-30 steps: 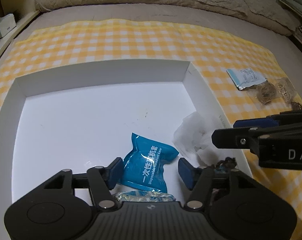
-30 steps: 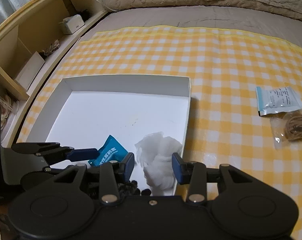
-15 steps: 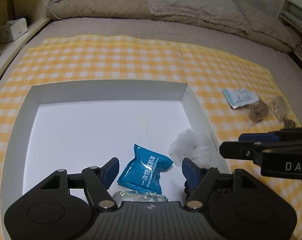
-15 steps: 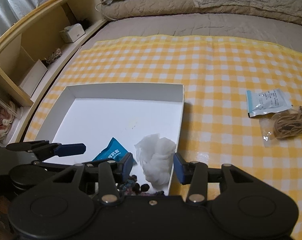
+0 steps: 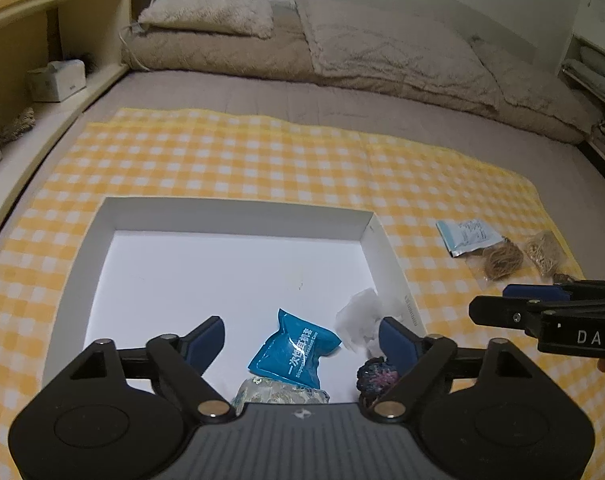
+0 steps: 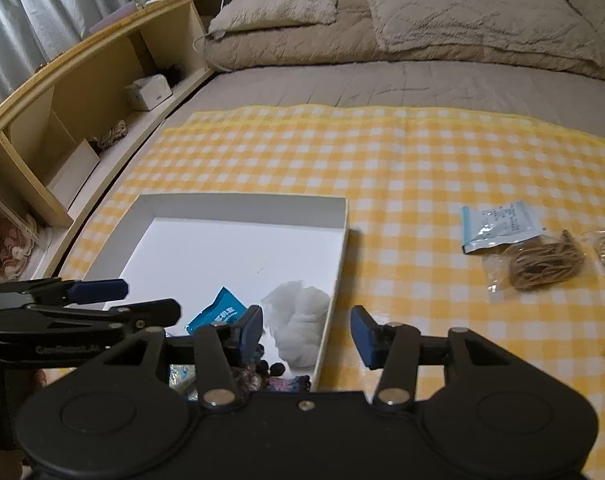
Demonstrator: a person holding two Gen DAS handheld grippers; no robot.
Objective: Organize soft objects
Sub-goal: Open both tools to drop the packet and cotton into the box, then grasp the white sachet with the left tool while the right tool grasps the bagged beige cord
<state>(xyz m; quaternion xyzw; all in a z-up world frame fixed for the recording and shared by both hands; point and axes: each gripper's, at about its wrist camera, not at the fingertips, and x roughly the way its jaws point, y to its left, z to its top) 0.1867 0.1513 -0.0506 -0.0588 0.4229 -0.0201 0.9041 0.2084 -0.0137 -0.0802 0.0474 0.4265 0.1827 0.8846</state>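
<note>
Both tongs, left tongs point(image 5: 300, 340) and right tongs point(image 6: 306, 330), are opening, empty, above the blue packet point(image 5: 294, 350) reading "Disposable", beside white wadding point(image 6: 300, 330) in the white box point(image 5: 230, 214).

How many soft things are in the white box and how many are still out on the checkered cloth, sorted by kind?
In the white box:
Blue packet: 1
White wad: 1
Dark knitted piece: 1
Clear patterned packet: 1
On the checkered cloth:
Pale blue sachet: 1
Bags of twine: 2
Total: 7

A bedroom, seemingly at home: a bed point(image 5: 342, 120) with pillows point(image 6: 278, 0) beside a wooden headboard shelf point(image 6: 82, 92).
</note>
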